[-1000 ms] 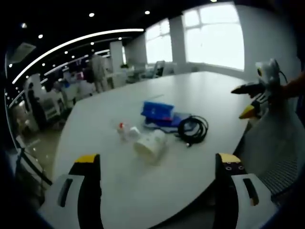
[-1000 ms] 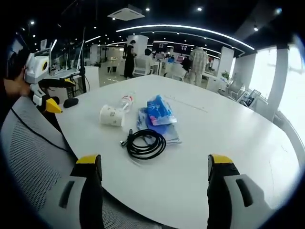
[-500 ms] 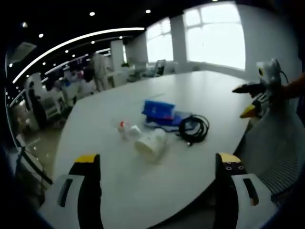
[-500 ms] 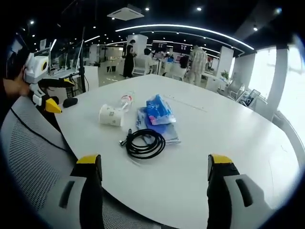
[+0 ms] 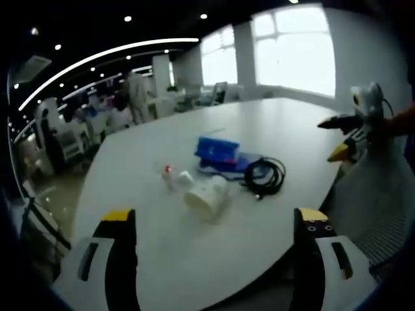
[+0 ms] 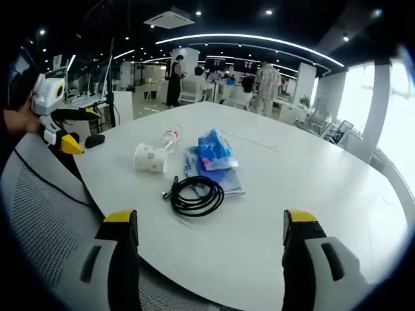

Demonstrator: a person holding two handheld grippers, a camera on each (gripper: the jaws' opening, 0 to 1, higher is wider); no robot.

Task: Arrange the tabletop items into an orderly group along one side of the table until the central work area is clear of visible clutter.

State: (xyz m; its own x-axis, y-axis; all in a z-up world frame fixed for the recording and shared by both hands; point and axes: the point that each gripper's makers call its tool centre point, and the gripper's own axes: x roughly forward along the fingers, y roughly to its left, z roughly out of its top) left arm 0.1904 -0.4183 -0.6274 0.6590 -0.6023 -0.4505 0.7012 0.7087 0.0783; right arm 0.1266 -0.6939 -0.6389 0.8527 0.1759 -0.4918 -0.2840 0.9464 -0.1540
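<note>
1. Left gripper view. My left tool (image 5: 211, 220) hangs above the near edge of the white bench (image 5: 272, 123), jaws spread wide, nothing between them. I count on the bench, clustered near its middle: one paper cup (image 5: 206, 194) lying on its side; one small clear bottle with a red cap (image 5: 172, 176), also lying down, just beside the cup; one blue packet (image 5: 217, 149) resting on one flat blue-edged sheet or folder (image 5: 241, 163); one coil of black cable (image 5: 264, 175) overlapping that sheet's edge. The right tool (image 5: 350, 133) shows at the right edge, off the bench; I cannot tell its jaw gap from here. One mesh chair back (image 5: 376, 194) stands below it.

2. Right gripper view. My right tool (image 6: 209, 223) hangs at the near bench edge, jaws wide, empty. Same five items: one cup (image 6: 149, 157), one bottle (image 6: 170, 138), one packet (image 6: 213, 149), one sheet (image 6: 227, 181), one cable coil (image 6: 196, 194). Two people (image 6: 266, 81) stand beyond the bench.
</note>
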